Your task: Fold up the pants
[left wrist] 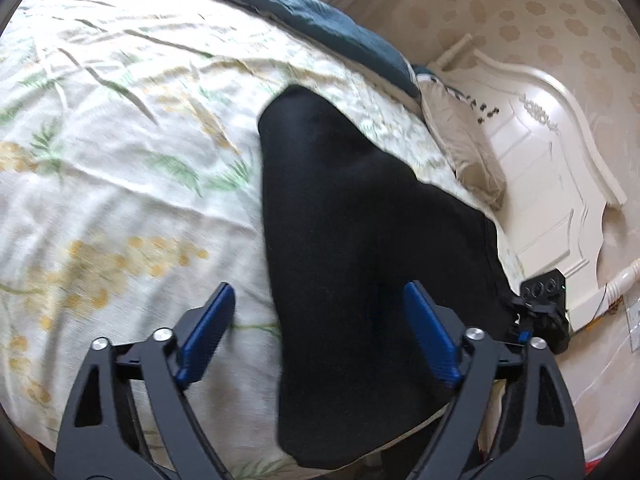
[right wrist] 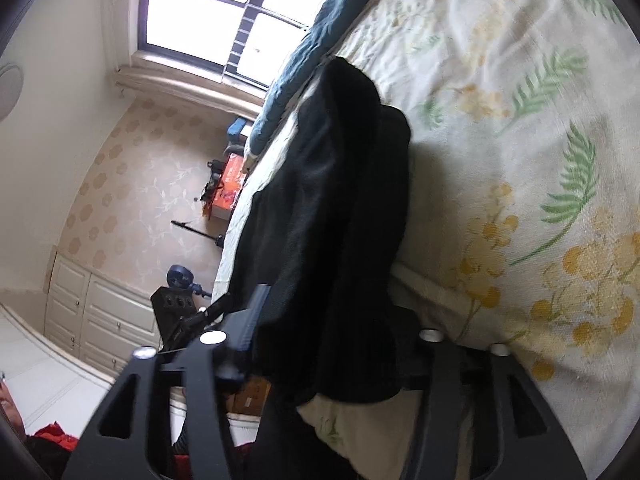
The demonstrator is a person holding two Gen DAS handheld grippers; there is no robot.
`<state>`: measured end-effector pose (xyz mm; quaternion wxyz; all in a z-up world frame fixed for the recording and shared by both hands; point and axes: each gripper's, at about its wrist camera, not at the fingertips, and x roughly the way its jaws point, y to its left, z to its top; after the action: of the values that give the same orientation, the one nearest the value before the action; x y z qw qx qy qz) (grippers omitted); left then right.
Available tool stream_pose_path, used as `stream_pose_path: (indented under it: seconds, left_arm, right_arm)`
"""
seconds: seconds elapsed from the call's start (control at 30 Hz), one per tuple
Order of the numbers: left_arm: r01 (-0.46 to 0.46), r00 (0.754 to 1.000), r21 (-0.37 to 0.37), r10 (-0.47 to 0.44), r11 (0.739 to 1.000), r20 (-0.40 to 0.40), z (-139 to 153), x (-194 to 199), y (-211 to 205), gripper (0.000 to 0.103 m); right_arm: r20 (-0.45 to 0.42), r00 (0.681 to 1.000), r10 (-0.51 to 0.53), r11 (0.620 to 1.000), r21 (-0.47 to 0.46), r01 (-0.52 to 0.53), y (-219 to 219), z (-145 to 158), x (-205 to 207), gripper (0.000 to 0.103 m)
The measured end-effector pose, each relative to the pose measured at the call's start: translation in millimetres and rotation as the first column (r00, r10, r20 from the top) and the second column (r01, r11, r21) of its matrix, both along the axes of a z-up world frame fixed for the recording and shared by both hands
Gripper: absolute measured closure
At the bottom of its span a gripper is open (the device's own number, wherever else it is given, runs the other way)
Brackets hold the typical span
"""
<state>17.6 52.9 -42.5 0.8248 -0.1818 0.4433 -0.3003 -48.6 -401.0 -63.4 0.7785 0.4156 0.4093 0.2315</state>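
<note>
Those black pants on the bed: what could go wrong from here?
The pants lie bunched near the bed's edge, so part could slide off. The left gripper stands open around the cloth, gripping nothing, so the fold may loosen. In the right wrist view, cloth drapes over the right gripper and could snag.

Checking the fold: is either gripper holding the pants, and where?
Left gripper open, holds nothing. Right gripper lies half under the pants; hold cannot be told.

One pair of black pants (left wrist: 352, 240), two tools (left wrist: 316, 316), seemingly one pillow (left wrist: 464, 148).
</note>
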Motion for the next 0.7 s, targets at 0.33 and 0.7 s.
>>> stream_pose_path:
  seconds: [0.33,0.7]
  left_arm:
    - [0.089,0.995,-0.019,-0.09,0.996,-0.03,-4,76,-13,0.012]
    - [0.217,0.972,0.015,-0.215,0.976,-0.09,-13,139,-47,0.012]
  right_arm:
    - [0.016,0.997,-0.071,0.997,-0.039,0.071,-37,11,54,0.022]
    - [0.007,1.0,0.009,1.0,-0.018,-0.009,-13,-4,102,0.023]
